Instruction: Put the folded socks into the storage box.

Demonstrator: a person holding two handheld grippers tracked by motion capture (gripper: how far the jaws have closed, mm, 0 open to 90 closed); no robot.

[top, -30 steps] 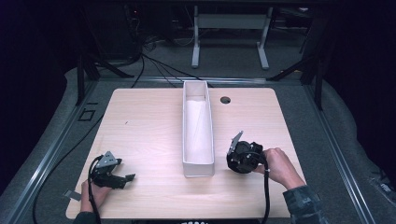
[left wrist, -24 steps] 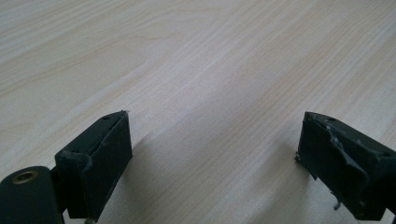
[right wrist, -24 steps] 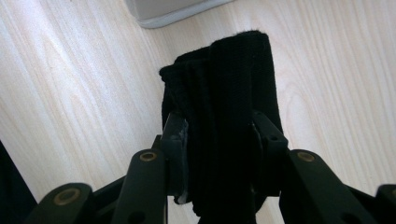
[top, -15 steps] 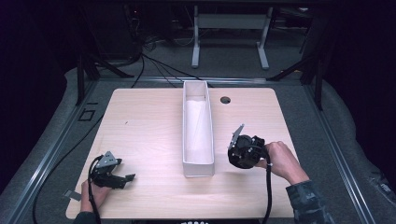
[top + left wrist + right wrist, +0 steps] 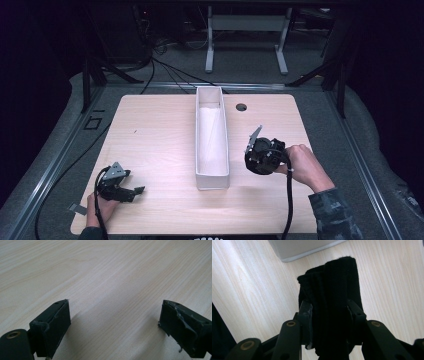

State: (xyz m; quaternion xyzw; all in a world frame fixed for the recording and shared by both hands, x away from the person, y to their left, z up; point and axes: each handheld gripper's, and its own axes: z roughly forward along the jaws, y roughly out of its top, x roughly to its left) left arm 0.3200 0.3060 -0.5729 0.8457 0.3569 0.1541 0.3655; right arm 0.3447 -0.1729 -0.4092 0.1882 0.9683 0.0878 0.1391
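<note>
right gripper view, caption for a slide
Right gripper clamps a folded black cloth above the wooden table.

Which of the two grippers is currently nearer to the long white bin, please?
Right. The right gripper hangs just beside the white bin, gripping a black roll; the left gripper rests near the table's corner.

- Black fabric roll (image 5: 332, 300): lower end hidden behind the right gripper (image 5: 329, 312); its length cannot be told.
- White bin (image 5: 302, 248): cut off by the top edge.
- Left gripper (image 5: 113, 322): body out of frame, possibly resting on the table (image 5: 100, 270).
</note>
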